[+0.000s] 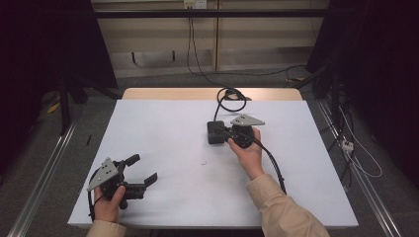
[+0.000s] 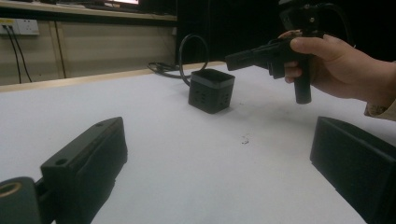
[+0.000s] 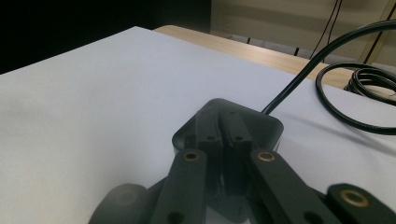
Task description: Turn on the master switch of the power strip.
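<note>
The left gripper (image 1: 143,170) is near the front left corner of the tabletop (image 1: 163,128), its jaws spread wide with nothing between them; the right gripper (image 1: 223,134) has its jaws pressed together just above the black box (image 1: 214,132), which stands right of the tabletop's middle, its cable (image 1: 228,98) coiled toward the far edge.

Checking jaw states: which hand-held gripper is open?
The left hand-held gripper, near the table's front-left corner: its jaws are spread wide. The right hand-held gripper's are together over the black box.
</note>
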